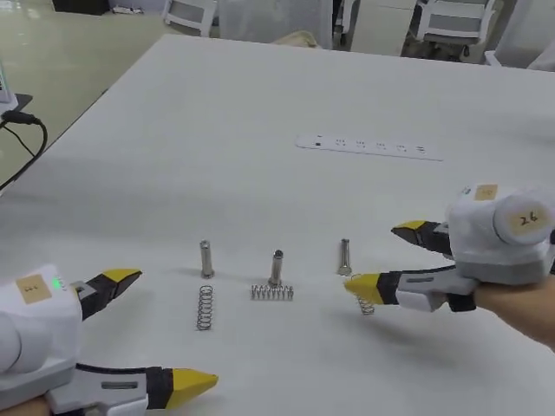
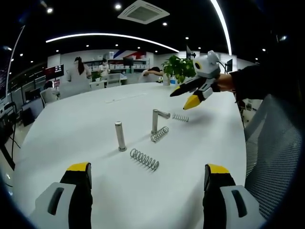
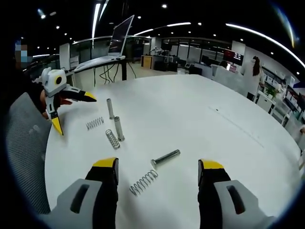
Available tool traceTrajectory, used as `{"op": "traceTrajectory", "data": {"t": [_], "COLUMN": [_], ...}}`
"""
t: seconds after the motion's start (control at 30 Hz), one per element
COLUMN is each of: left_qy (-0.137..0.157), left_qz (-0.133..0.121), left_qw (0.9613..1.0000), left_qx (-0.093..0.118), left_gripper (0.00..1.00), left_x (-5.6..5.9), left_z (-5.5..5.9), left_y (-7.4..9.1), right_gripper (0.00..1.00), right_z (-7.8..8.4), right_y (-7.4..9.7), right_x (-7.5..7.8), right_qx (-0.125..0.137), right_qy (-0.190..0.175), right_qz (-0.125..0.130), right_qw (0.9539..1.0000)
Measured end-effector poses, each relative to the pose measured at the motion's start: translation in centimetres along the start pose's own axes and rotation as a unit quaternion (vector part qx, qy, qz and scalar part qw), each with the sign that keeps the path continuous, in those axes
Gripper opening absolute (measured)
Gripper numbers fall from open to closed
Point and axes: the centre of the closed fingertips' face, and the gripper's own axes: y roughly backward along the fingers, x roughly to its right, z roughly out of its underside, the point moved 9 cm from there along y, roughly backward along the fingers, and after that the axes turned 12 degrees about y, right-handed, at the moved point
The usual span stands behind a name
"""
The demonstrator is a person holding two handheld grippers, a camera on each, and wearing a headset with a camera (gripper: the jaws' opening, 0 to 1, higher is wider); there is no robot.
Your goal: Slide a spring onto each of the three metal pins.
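The right spring (image 3: 143,182) lies flat on the white table (image 1: 260,113), just in front of my right gripper (image 1: 384,256). Its jaws stand wide apart and hold nothing, and in the head view the nearer yellow tip hangs over the coil. Just beyond, the right pin (image 3: 165,158) lies on its side, as both gripper views show, close to the spring but apart from it. To the left, the middle pin (image 1: 277,267) stands upright with the middle spring (image 1: 272,293) lying at its foot. Farther left, the left pin (image 1: 206,258) stands too, with the left spring (image 1: 205,308) lying just on its near side. No spring is on a pin yet. My left gripper (image 1: 156,329) sits at the near left, jaws also spread and empty.

I judge the step in hand to be picking up the right spring. To do it well, I should set the tips either side of the coil near one end. I should close gently so it neither squashes nor shoots out, and leave the other end free. The fallen pin may roll, so I would steady it with the left gripper before threading.
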Motion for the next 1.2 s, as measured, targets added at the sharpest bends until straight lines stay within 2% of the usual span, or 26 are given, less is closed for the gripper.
{"op": "traceTrajectory", "data": {"t": [0.4, 0.77, 0.97, 1.2], "left_qy": [0.0, 0.001, 0.001, 0.002], "left_qz": [0.0, 0.0, 0.002, 0.003], "left_qw": [1.0, 1.0, 1.0, 1.0], "left_qx": [-0.001, -0.002, -0.003, -0.005], "left_gripper": [0.95, 0.94, 0.93, 0.92], "left_x": [-0.1, 0.1, 0.2, 0.3], "left_z": [0.0, 0.0, 0.0, 0.1], "left_y": [0.0, 0.0, 0.0, 0.0], "right_gripper": [0.57, 0.49, 0.4, 0.29], "right_z": [-0.5, -0.7, -0.9, -0.9], "right_y": [-1.5, -3.0, -3.8, -4.5], "right_x": [1.0, 1.5, 2.2, 2.2], "right_qx": [-0.026, -0.05, -0.069, -0.09], "right_qy": [-0.006, -0.027, -0.032, -0.045], "right_qz": [0.003, 0.007, 0.009, 0.015], "right_qw": [0.9996, 0.9984, 0.9971, 0.9949]}}
